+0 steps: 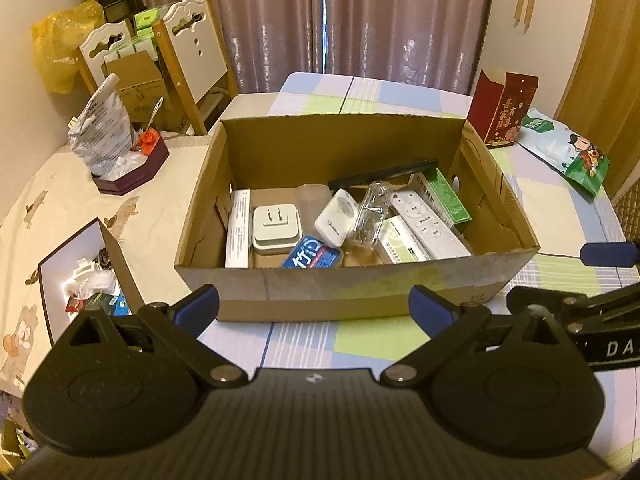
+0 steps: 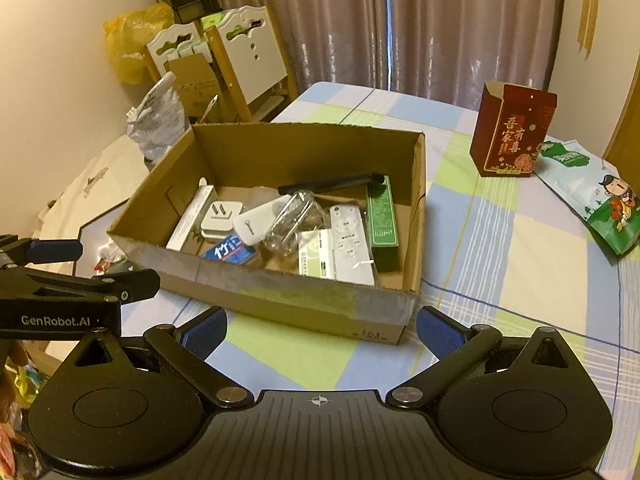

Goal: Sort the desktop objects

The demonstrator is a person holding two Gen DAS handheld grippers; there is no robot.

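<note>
The cardboard box (image 1: 360, 276) sits mid-frame on my checked desk (image 1: 560, 208), crammed with a white remote (image 1: 428, 220), a plug adapter (image 1: 276, 226), a blue packet (image 1: 312, 256) and a clear bottle (image 1: 370, 216) that is hard to make out. Its near wall hides the lowest items. My left gripper (image 1: 314, 306) and right gripper (image 2: 320, 330) both have jaws spread wide, holding nothing, just short of the box
</note>
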